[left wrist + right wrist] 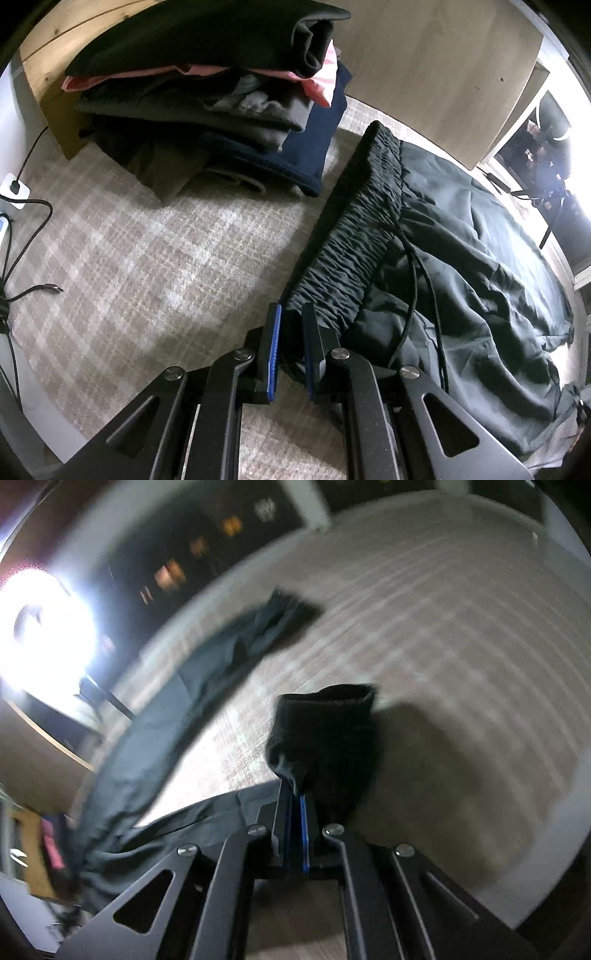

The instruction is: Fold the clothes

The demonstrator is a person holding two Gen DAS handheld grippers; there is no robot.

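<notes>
Left claw point(291, 354) is seen nearest the lens, jaws narrowly parted with the waistband end point(354, 236) of the black trousers point(480, 280) between the blue pads; whether it is actually pinched cannot be told. Trousers are spread on the checked bed cover point(147, 258), right of a folded stack point(207, 103). Fabric is judged thin, light, limp, somewhat slick; the gathered elastic band and cuffs are the thicker, surer holds. A loose drawstring point(417, 273) could snag. Right claw point(293, 808) is clamped on a leg cuff point(325, 734), lifted off the bed; view is blurred.
</notes>
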